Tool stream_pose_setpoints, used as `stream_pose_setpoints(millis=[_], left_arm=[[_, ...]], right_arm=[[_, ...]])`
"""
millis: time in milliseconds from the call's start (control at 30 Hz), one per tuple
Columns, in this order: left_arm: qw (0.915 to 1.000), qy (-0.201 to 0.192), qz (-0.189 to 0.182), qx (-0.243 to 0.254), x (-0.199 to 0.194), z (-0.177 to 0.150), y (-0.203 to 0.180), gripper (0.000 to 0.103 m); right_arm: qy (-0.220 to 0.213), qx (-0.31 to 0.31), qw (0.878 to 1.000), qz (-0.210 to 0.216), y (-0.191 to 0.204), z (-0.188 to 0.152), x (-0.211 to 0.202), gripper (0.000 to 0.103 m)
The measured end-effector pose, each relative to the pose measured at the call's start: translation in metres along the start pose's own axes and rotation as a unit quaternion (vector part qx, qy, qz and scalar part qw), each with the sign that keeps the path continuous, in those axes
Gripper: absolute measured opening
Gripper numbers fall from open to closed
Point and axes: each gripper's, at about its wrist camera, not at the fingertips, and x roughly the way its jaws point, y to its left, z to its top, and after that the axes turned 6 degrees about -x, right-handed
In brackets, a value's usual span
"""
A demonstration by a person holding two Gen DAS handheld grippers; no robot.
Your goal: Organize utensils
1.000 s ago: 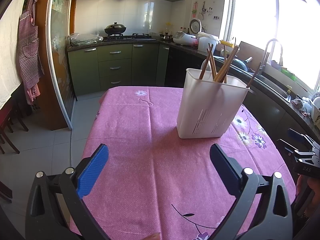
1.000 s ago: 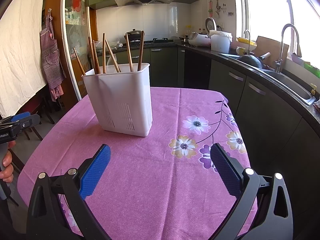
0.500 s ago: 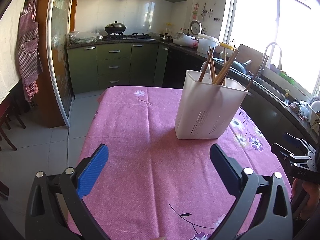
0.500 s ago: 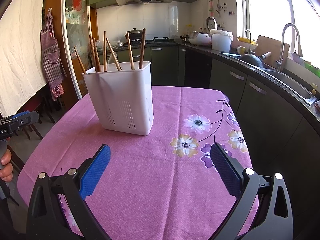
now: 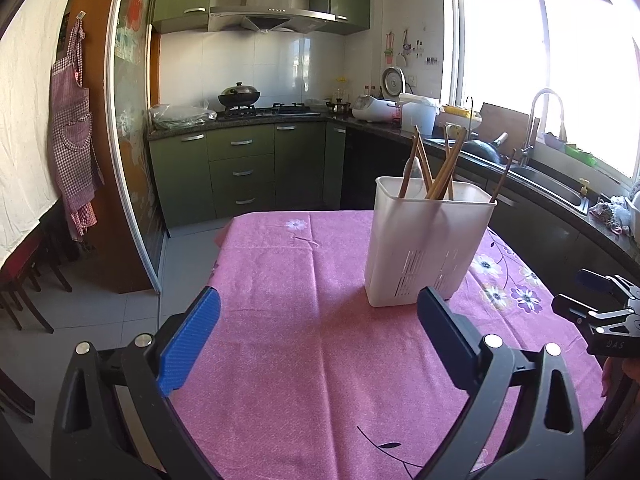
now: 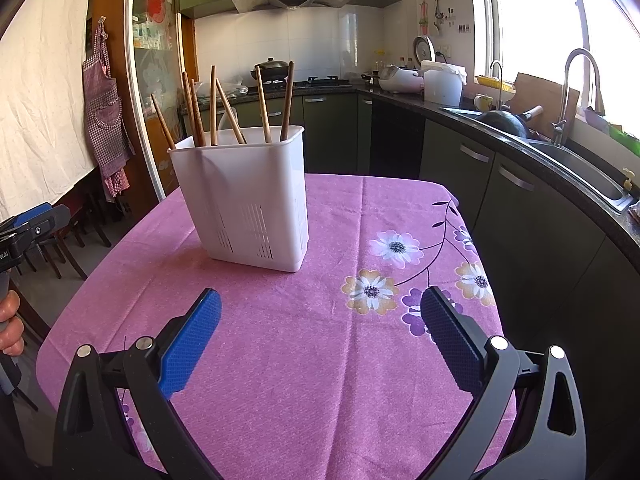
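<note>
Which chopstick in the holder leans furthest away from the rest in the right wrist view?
The leftmost chopstick in the white holder: it tilts outward over the left corner, while the others stand closer to upright.

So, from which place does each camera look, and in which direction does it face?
Left wrist: sits on the left gripper, facing across the pink tablecloth to the stove wall; the open fingers show, and the right gripper sits at the right edge.
Right wrist: sits on the right gripper, facing the same wall; the open fingers show, and a hand sits at the left edge.
Shared: the white utensil holder with chopsticks.
</note>
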Motion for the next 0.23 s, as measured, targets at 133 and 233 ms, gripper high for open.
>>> stream_pose_setpoints(millis=[133, 233], left_arm=[[0.9998, 0.011, -0.004, -0.019, -0.001, 0.001, 0.010, 0.094], [0.9994, 0.016, -0.005, -0.031, -0.001, 0.001, 0.015, 0.094]], right_arm=[[-0.004, 0.002, 1.000, -0.001, -0.002, 0.001, -0.003, 0.098], [-0.005, 0.001, 1.000, 0.000, -0.002, 0.002, -0.005, 0.098]])
